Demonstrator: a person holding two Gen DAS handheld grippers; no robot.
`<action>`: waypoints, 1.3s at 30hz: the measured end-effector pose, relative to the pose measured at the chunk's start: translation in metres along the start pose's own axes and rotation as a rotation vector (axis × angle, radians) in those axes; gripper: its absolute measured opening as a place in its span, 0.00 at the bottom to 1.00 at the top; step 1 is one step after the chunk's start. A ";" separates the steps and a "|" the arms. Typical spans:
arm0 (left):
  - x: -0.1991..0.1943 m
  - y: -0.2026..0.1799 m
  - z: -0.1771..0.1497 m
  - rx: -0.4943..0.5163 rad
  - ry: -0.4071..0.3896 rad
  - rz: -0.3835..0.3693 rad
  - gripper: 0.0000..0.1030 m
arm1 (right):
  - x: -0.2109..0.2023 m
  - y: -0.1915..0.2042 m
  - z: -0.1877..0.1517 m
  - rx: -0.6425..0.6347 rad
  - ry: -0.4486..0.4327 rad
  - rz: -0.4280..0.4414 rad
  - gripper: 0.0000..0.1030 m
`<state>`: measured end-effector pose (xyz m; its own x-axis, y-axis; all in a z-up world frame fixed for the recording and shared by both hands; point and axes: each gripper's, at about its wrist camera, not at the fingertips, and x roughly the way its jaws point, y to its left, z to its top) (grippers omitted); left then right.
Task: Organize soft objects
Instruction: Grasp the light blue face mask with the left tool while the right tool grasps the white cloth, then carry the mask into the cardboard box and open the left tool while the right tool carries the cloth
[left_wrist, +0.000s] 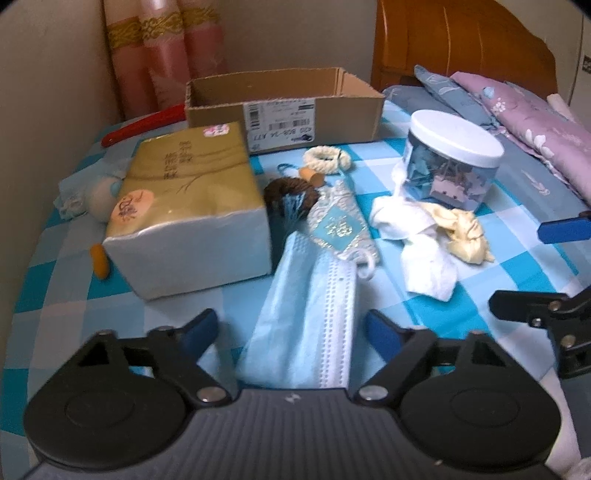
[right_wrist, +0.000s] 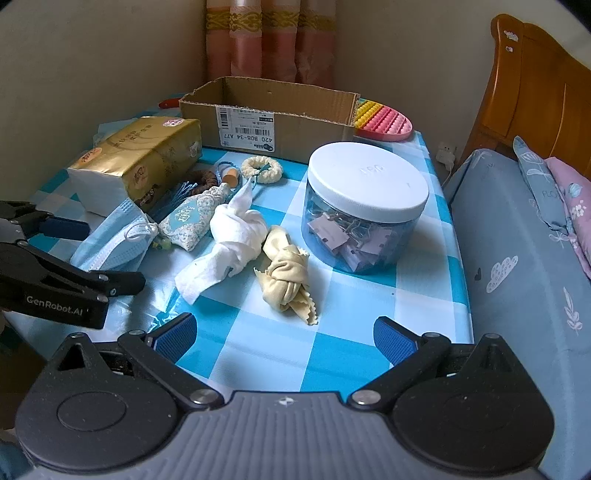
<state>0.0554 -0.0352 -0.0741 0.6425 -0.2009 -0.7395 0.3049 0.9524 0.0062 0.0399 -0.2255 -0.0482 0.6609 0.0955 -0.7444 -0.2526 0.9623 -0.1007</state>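
while left tongs (left_wrist: 291, 326) straddled the face mask (left_wrist: 306, 317) untouched | right tongs (right_wrist: 284, 338) wide over desk (right_wrist: 258, 354)

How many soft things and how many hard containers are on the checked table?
Face mask: 1
Knotted cloths: 2, white and yellow
Hair ties: 2, cream and brown
Pouch: 1
Tissue pack: 1
Cardboard box: 1
Jar: 1
Total: 9

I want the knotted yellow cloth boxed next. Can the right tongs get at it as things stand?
Probably yes. The right tongs stand open with bare tablecloth between them and the yellow cloth. The white cloth and the jar flank it, but neither covers it.
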 end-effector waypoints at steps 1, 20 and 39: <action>-0.001 -0.001 0.001 0.003 -0.004 -0.003 0.69 | 0.000 0.000 0.000 -0.001 0.000 0.001 1.00; -0.022 0.023 -0.014 -0.040 -0.017 0.084 0.38 | 0.006 0.018 0.014 -0.067 -0.023 0.055 1.00; -0.023 0.035 -0.016 -0.063 0.015 0.087 0.38 | 0.051 0.050 0.048 -0.199 -0.053 0.025 0.55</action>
<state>0.0398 0.0063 -0.0673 0.6540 -0.1137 -0.7479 0.2035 0.9786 0.0292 0.0947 -0.1599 -0.0602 0.6877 0.1374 -0.7129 -0.4004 0.8908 -0.2146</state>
